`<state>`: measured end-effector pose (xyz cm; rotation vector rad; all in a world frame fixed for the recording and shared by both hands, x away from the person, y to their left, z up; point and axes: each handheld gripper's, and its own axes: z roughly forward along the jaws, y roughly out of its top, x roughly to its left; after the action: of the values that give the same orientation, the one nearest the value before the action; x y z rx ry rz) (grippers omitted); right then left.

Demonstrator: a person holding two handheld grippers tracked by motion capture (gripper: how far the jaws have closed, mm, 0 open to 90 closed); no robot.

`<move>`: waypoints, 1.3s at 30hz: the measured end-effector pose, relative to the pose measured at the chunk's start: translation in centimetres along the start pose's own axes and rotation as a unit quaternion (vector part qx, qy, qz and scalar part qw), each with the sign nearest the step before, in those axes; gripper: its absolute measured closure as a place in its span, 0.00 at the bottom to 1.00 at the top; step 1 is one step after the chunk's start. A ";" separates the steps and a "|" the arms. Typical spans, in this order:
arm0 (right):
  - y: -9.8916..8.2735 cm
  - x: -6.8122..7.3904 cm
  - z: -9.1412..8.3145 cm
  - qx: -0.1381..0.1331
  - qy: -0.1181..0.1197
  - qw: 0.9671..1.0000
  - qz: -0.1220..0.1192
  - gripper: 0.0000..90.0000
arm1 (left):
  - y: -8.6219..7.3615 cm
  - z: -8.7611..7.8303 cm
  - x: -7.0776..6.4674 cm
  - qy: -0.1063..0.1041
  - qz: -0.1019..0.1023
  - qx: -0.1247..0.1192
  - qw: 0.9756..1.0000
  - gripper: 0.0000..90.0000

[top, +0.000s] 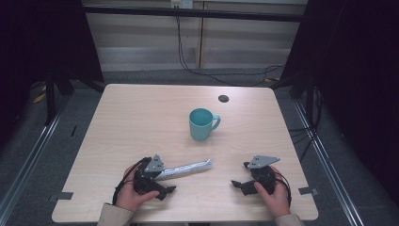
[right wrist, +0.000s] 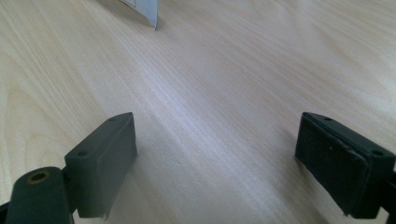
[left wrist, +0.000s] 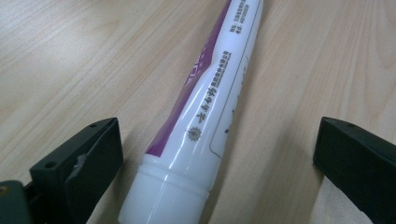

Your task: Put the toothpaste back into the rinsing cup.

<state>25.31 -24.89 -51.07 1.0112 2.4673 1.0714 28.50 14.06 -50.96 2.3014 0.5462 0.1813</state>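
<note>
The white plastic tube with a purple stripe [left wrist: 205,116] lies flat on the pale wooden tabletop [top: 141,117], its capped end between the left gripper's [top: 170,189] wide-open jaws, untouched. Looks like the grasp: next, squeeze near the cap. The right gripper [top: 236,183] rests low, empty, jaws spread.

Beige sleeves [top: 113,216]; black grippers bear grey three-cornered plates [top: 263,161].

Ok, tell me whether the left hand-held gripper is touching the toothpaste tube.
Apart. In the left gripper view, bare table shows between the tube and each jaw of the left hand-held gripper.
</note>
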 end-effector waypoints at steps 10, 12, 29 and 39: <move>0.0 0.0 0.0 0.000 0.000 1.000 0.000 0.13 | 0.1 0.0 0.1 -0.002 0.003 0.005 1.000 0.00; 0.0 0.0 0.0 0.000 0.000 1.000 0.000 0.13 | 0.1 0.0 0.1 -0.003 0.005 0.004 1.000 0.00; 0.0 0.0 0.0 -0.001 0.000 1.000 -0.001 0.13 | 3.0 -0.3 0.6 -0.012 0.010 0.117 0.993 0.22; 0.0 0.0 0.0 -0.001 0.000 1.000 0.000 0.13 | 6.1 1.1 1.0 -0.019 0.039 0.207 0.977 0.33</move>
<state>25.30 -24.89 -51.07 1.0097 2.4664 1.0720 31.75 9.95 -47.46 2.7273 0.5103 0.0628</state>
